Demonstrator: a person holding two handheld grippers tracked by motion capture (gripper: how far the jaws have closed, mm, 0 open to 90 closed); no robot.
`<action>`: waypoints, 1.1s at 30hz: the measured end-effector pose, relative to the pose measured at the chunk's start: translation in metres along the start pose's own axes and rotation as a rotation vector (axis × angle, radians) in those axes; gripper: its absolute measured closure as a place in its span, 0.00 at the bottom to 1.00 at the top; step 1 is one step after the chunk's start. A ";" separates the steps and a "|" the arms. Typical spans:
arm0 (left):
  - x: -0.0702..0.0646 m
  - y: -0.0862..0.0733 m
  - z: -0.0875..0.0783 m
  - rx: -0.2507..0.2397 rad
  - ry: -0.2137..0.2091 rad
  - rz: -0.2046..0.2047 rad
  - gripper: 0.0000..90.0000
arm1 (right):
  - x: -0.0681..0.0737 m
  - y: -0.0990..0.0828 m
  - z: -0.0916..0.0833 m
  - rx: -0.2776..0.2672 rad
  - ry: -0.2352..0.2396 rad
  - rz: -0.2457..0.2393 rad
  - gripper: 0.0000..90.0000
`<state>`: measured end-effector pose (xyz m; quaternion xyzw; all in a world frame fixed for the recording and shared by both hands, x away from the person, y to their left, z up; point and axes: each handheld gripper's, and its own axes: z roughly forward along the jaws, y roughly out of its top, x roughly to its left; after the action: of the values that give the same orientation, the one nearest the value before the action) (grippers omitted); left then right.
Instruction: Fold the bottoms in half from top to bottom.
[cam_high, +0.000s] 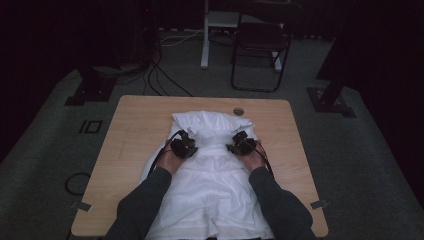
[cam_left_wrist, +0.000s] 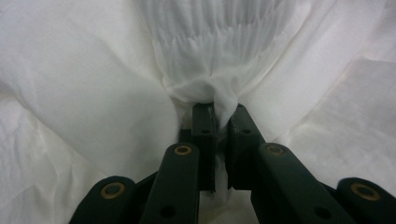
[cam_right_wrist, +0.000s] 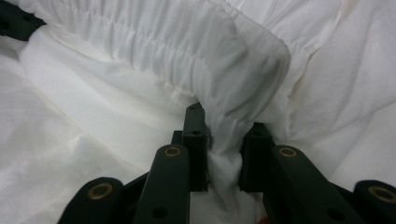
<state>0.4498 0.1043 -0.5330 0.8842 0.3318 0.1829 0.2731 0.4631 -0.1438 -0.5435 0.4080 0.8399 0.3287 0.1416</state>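
Two pinches of cloth sit in my jaws, one on each side. My left gripper (cam_left_wrist: 217, 114) has its jaws clamped on a thin twist of the white gathered cotton garment (cam_high: 210, 195), right at the puckered band. My right gripper (cam_right_wrist: 224, 135) bites a thicker bunch of the same elastic-gathered edge, so its jaws stand a little wider around the wad.

The garment lies spread along the middle of the light wooden worktop (cam_high: 135, 120), reaching from the near edge between my dark sleeves up towards the far side, where it is folded over on itself. I judge it light, limp and easily creased: it will sag and drape between my two holds rather than keep any shape, and thin fabric could slip from a shallow nip. The gathered band looks the best place to hold, thicker and firmer than the plain cloth.

The worktop looks smooth and flat, with a small round grommet (cam_high: 238, 111) near its far edge. Beyond it lies grey carpet with black cables (cam_high: 160, 80), and farther off a black folding chair (cam_high: 260, 45) in a dim room.
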 end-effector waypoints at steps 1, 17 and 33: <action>0.000 0.000 0.000 0.000 0.000 0.000 0.93 | -0.002 0.004 0.003 0.002 -0.008 0.000 0.85; 0.017 0.015 0.000 -0.080 0.067 -0.129 0.95 | -0.015 0.026 0.008 -0.090 -0.024 0.032 0.87; -0.016 0.002 -0.110 -0.420 -0.009 -0.055 0.94 | 0.025 0.006 -0.103 -0.334 -0.007 -0.135 0.86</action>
<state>0.3839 0.1319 -0.4475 0.7992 0.3092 0.2367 0.4579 0.3992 -0.1665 -0.4623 0.3226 0.7986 0.4520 0.2322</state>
